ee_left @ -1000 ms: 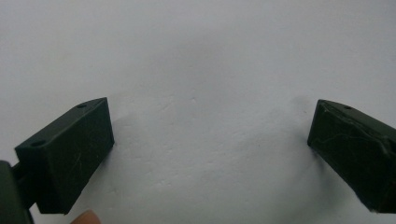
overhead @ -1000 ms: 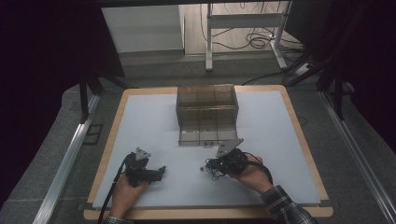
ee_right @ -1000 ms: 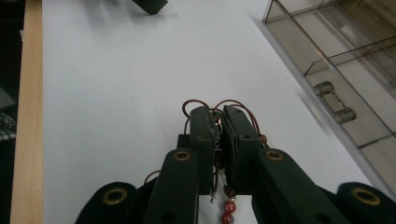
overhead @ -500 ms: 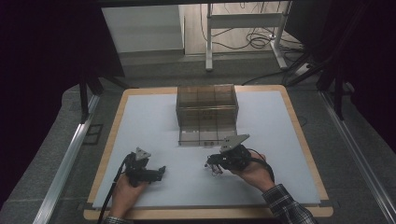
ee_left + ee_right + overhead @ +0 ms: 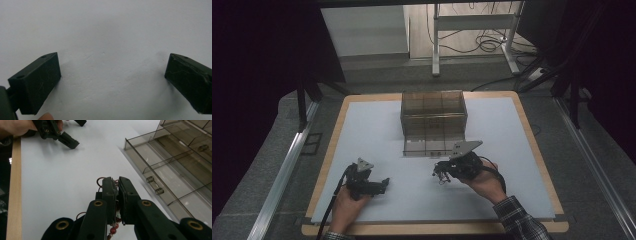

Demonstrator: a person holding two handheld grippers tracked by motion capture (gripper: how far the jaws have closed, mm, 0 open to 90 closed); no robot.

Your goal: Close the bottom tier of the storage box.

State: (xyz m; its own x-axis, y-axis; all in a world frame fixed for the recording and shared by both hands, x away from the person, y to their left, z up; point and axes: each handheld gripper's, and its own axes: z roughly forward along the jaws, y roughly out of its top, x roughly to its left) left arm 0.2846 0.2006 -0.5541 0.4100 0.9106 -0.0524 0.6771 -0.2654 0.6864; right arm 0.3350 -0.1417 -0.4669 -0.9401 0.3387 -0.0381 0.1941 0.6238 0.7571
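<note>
The right gripper (image 5: 117, 192) was clamped on a red-beaded bracelet on thin wire (image 5: 113, 230), just short of the smoky clear plastic drawer organiser (image 5: 175, 162). The left gripper (image 5: 112, 75) stood wide, empty, over the white table mat (image 5: 107, 32).

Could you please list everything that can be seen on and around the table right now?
Organizer box: one, smoky clear plastic with compartments, at the table's far middle; its drawer stands pulled out.
Beaded string: one, red beads on thin wire, pinched in the right gripper.
Table: one, white top with a wooden edge.
Metal frame: one, pale, on the floor beyond the table, with cables beside it.
Left gripper: one, black, jaws wide apart over bare white tabletop, near left.
Right gripper: one, black, jaws closed on the beaded string, just in front of the drawer.
Hands: two, the left hand and the right hand, the right one with a plaid sleeve.
</note>
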